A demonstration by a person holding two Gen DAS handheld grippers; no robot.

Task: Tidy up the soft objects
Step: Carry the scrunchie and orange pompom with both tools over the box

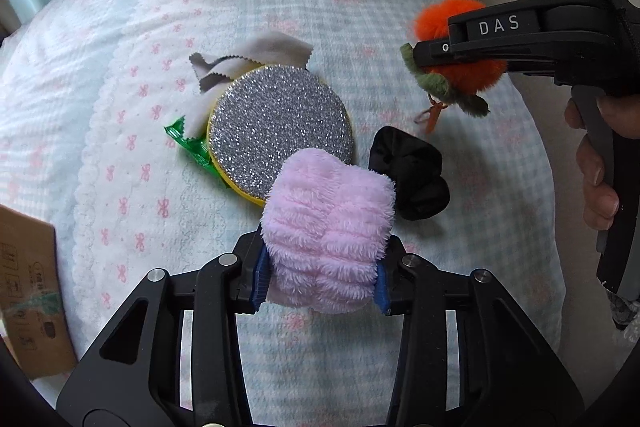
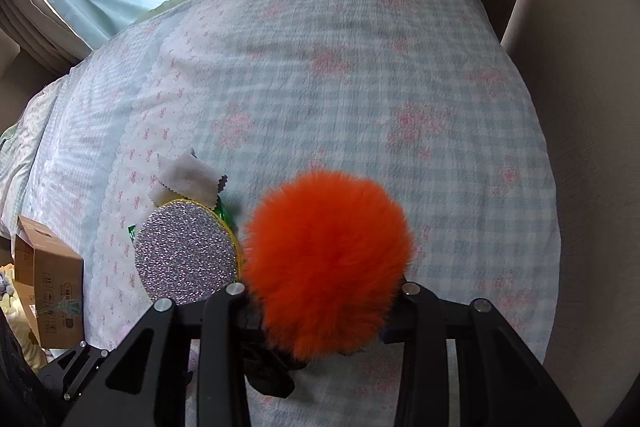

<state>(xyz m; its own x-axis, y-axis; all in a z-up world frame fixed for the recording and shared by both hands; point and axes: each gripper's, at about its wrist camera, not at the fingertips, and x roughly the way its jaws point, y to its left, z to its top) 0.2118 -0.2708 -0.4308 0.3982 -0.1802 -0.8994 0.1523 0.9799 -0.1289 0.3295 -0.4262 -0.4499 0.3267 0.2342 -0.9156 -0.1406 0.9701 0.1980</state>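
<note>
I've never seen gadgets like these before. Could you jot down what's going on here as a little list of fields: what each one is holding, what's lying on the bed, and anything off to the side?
left gripper: jaws shut on fluffy pink plush piece
right gripper: jaws shut on fuzzy orange pom-pom with green leaves
lying on checked bedspread: round silver glitter sponge with yellow rim, grey pinked-edge cloth, green foil wrapper, black fabric scrunchie
stacking: sponge on top of cloth and wrapper
off to the left: cardboard box

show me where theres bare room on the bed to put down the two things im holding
Bare bedspread runs behind and right of the orange pompom, toward the beige wall. Another free strip lies left of the glitter disc, before the cardboard box. Crowded around the disc: grey cloth, green wrapper, black scrunchie.
</note>
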